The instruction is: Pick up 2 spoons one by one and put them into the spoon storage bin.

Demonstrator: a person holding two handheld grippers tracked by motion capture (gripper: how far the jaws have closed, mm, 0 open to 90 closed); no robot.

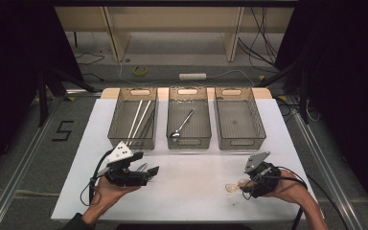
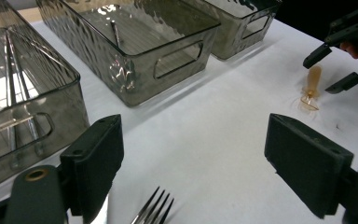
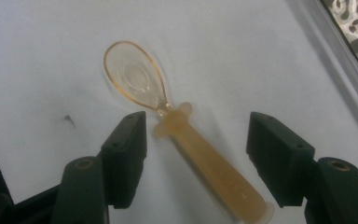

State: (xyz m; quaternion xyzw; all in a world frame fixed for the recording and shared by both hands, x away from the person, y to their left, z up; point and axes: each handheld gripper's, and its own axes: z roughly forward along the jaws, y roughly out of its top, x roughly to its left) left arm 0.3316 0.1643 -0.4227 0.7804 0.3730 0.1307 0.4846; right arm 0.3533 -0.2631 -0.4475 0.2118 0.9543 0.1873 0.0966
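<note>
Near the desk's (image 1: 187, 191) front edge, we see our left hand-held gripper (image 1: 148, 173) with its jaws spread wide and nothing between them; a fork (image 2: 153, 211) lies on the desk just below them. Toward the front right corner, our right hand-held gripper (image 3: 196, 154) straddles the handle of a clear amber spoon (image 3: 177, 135) lying flat, jaws spread, pads not touching it. Along the far edge stand 3 bins: the left bin (image 1: 116, 124) holds chopsticks (image 1: 138, 120), the middle bin (image 1: 189, 143) a metal spoon (image 1: 182, 125), the right bin (image 1: 239, 124) nothing we can make out.
</note>
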